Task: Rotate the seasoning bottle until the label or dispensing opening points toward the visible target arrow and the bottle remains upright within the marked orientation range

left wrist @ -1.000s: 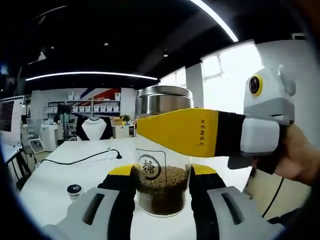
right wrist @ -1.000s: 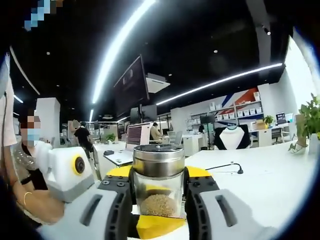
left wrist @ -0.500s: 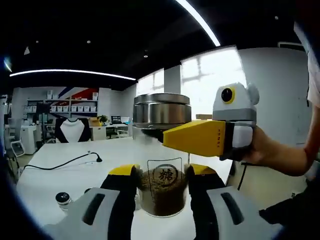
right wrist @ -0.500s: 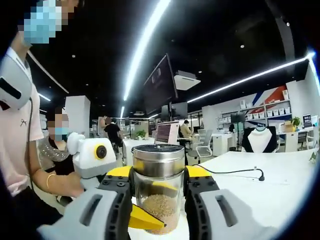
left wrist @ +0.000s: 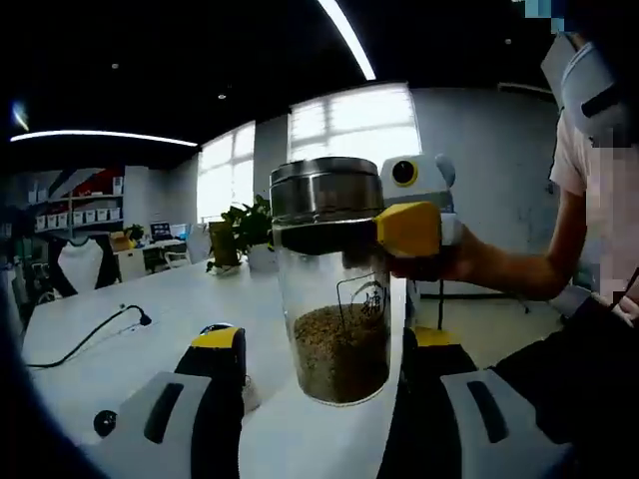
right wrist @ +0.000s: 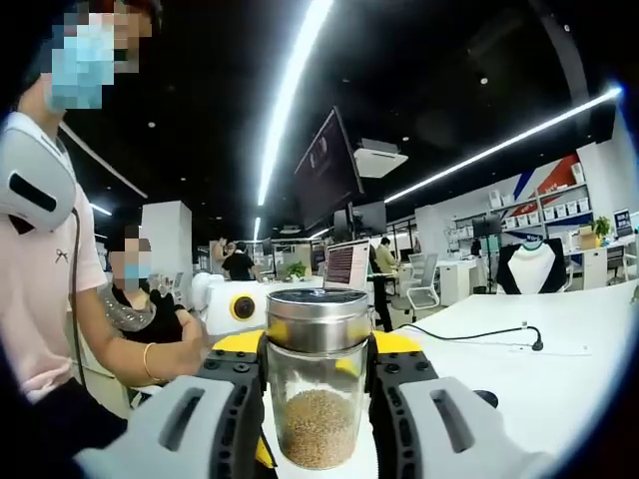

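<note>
The seasoning bottle (left wrist: 334, 289) is a clear glass jar with a steel lid, partly full of brown granules. Its round printed label (left wrist: 371, 299) faces right of centre in the left gripper view. My left gripper (left wrist: 327, 341) stands open around the bottle's base, with a gap showing at its left jaw. A yellow finger (left wrist: 409, 228) of the right gripper presses the bottle just under the lid. In the right gripper view the bottle (right wrist: 318, 389) stands upright, and my right gripper (right wrist: 318, 345) is shut on it. The left gripper's white body (right wrist: 240, 307) shows behind it.
The white table (left wrist: 120, 364) carries a black cable (left wrist: 100, 334), a small dark cap (left wrist: 105, 421) and a potted plant (left wrist: 245, 235). The person's arm (left wrist: 519, 274) reaches in from the right. People (right wrist: 130, 299) stand at the left of the right gripper view; a cable (right wrist: 479, 334) lies on the table.
The label has swung from facing the left gripper's camera toward the right. The left jaws, close against the bottle before, now stand apart from it. Both views have swung round.
</note>
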Demonstrator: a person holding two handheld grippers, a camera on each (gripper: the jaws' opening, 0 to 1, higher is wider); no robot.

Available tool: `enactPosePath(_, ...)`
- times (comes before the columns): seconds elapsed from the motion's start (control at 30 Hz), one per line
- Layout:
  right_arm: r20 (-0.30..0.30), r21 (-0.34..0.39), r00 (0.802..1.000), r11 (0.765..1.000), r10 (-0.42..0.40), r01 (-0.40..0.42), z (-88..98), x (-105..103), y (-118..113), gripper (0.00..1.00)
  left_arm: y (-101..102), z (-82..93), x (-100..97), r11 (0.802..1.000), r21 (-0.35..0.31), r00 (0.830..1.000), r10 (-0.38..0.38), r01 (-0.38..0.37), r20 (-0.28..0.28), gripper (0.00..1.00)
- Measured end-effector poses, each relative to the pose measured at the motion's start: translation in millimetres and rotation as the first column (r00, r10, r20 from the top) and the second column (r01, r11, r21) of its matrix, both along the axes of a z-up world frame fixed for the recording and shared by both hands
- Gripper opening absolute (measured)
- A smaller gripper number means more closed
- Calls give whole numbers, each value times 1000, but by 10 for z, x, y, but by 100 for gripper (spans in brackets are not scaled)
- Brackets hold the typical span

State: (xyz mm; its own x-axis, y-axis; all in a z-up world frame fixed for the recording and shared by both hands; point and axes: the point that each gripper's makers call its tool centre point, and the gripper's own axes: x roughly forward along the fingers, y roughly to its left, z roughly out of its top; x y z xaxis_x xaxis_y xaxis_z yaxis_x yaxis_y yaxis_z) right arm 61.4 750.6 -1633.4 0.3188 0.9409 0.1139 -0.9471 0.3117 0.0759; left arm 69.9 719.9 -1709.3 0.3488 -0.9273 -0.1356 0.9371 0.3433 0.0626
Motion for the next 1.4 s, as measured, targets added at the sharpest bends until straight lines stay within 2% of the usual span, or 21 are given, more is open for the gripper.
enactPosePath(0.07, -3, 4, 1000, 1000, 6, -6, 8, -9, -1, 36, -39, -77, -41, 998, 34, 999, -46, 46, -3, 67)
enactPosePath(0.1, -3, 4, 1000, 1000, 7, -7, 10, -11, -3, 36, -60, -79, -61, 998, 27, 998, -62, 62, -5, 66)
enactPosePath(0.23, -3, -2, 1000, 1000, 16, -16, 6, -30, -7, 36, -151, 24, -176, 987, -72, 987, -150, 146, -53, 56)
enactPosePath(0.27, -5, -3, 1000, 1000, 16, -16, 1, -35, -6, 36, -150, 33, -180, 985, -76, 986, -159, 154, -59, 54)
enactPosePath(0.37, -6, -5, 1000, 1000, 17, -17, -16, -52, 2, 36, -157, 45, -150, 986, -40, 987, -163, 162, -14, 51)
enactPosePath(0.5, -5, -8, 1000, 1000, 24, -24, -29, -77, 19, 36, -181, 47, -188, 978, -33, 979, -205, 205, -18, 51)
enactPosePath(0.53, -4, -11, 1000, 1000, 26, -26, -31, -83, 21, 36, -178, 47, -171, 980, -30, 980, -197, 197, -8, 47)
enactPosePath(0.6, 0, -11, 1000, 1000, 25, -25, -25, -89, 18, 36, -176, 62, -173, 981, -72, 981, -182, 177, -71, 46)
enactPosePath(0.8, 0, 23, 1000, 999, 28, -28, 42, -81, -3, 36, -214, 137, -169, 984, -108, 986, -152, 144, -71, 45)
enactPosePath(1.0, 9, 27, 999, 999, 33, -33, 67, -92, 2, 37, -205, 164, -158, 992, -76, 993, -104, 100, -48, 45)
enactPosePath(1.17, -5, 46, 1000, 999, 21, -21, 83, -70, 12, 38, -157, 140, -45, 1000, 7, 1000, 14, -14, 15, 45)
enactPosePath(1.23, -9, 48, 1000, 999, 9, -9, 80, -56, 14, 38, -150, 137, -17, 999, 12, 999, 48, -48, 14, 45)
enactPosePath(1.3, -20, 41, 1000, 999, -19, 20, 65, -16, 12, 38, -122, 118, 52, 993, 13, 993, 118, -118, -11, 45)
enactPosePath(1.33, -18, 34, 999, 999, -35, 35, 60, 8, 9, 38, -104, 109, 101, 987, 30, 987, 159, -159, 3, 45)
enactPosePath(1.4, -17, 37, 998, 998, -53, 53, 68, 37, 8, 38, -118, 117, 114, 984, 23, 984, 178, -178, 6, 45)
